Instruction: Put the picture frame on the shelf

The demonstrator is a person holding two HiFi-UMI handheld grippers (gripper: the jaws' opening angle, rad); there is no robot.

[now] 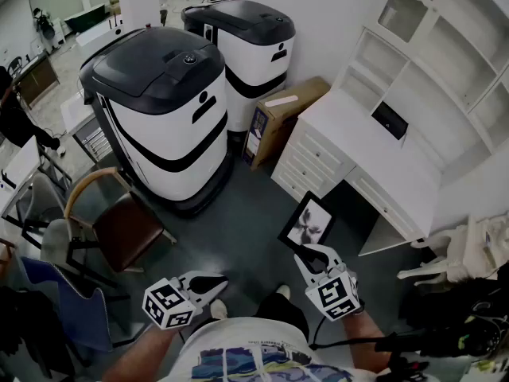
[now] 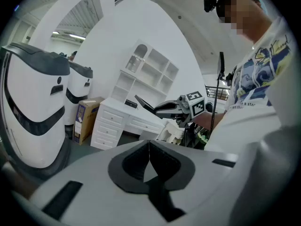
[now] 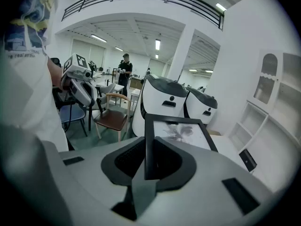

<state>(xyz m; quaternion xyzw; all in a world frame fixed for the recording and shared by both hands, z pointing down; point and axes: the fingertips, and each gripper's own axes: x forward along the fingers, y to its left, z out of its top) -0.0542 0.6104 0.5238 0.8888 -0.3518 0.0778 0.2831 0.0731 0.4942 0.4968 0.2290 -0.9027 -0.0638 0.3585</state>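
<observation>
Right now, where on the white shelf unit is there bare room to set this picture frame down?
The desktop is bare from the cardboard box end up to the small black item, and again past it. The cubbies above look empty. Crowded: the floor by the two white machines and chairs.

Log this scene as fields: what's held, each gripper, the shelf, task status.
held: frame
right gripper: shut on frame's edge
left gripper: shut, empty
shelf: white, upper right of head view, above desk
on desk: small dark object
status: frame not yet on shelf
</observation>
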